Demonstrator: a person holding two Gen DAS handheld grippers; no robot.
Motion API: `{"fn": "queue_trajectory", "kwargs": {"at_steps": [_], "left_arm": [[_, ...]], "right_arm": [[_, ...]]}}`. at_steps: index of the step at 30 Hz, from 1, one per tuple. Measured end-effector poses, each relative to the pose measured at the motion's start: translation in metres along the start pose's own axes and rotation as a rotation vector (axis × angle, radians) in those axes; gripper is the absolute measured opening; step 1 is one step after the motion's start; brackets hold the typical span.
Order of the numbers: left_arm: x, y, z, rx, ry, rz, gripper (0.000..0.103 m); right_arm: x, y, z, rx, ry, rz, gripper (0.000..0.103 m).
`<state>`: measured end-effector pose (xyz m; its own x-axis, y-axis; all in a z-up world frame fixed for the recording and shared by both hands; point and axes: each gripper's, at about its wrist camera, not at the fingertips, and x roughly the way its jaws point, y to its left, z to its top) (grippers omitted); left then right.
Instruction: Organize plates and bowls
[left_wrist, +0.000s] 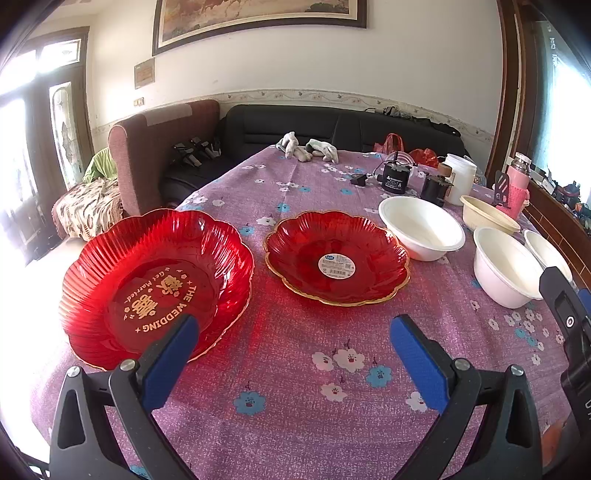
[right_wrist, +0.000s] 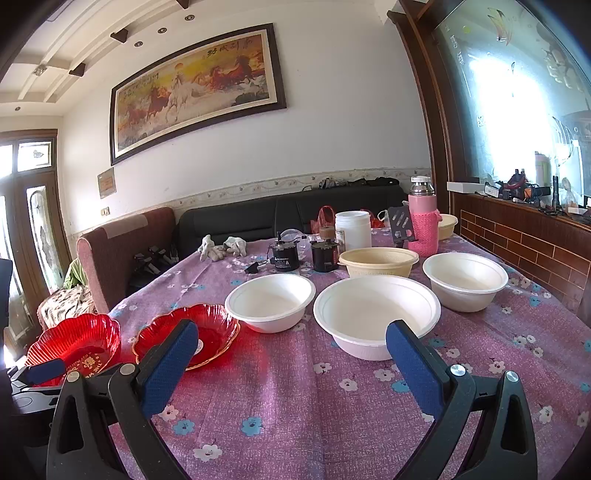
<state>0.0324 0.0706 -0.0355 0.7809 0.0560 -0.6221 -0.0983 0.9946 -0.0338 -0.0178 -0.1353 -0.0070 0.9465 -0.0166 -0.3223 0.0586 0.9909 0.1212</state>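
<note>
Surface: purple flowered tablecloth (left_wrist: 295, 369) over a table in a living room, soft and likely to bunch if I drag anything across it.
Left gripper (left_wrist: 291, 354): my jaws stand wide apart above bare cloth, holding nothing.
Right gripper (right_wrist: 291, 354): also spread apart and empty, hovering over cloth just short of the bowls.
Wedding plate (left_wrist: 155, 288): nearest on my left, red, ribbed, scalloped; I judge it thin, light plastic, slick on the face. Its raised near rim is the place to pinch.
Smaller red plate (left_wrist: 336, 256): just beyond, apart from the first, gold-edged with a sticker in the middle; same handling, take the rim.
Nearest white bowl (right_wrist: 376, 314): right before my right jaws; looks like light, stiff pulp or foam that could dent, so I would clamp one wall gently.
Other white bowls: one to the left (right_wrist: 271, 301), one to the right (right_wrist: 465, 278), each standing separately.
Cream bowl (right_wrist: 378, 260): behind them, close to the clutter.
Far clutter: black motors (right_wrist: 286, 254), white jar (right_wrist: 352, 230), pink flask (right_wrist: 423, 221), gloves (right_wrist: 221, 247); none blocks the plates or near bowls, though the cream bowl needs care.
</note>
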Motion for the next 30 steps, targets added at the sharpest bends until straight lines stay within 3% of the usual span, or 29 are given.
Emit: {"fn": "queue_trajectory", "kwargs": {"at_steps": [22,30], "left_arm": [[0.004,0.0,0.001,0.01,0.012,0.0,0.103],[-0.004,0.021,0.036,0.007,0.043,0.013,0.103]], "right_arm": [[0.0,0.001,0.0,0.002,0.018,-0.01,0.103],[0.02,0.011,0.034,0.043,0.151,0.047,0.103]]}}
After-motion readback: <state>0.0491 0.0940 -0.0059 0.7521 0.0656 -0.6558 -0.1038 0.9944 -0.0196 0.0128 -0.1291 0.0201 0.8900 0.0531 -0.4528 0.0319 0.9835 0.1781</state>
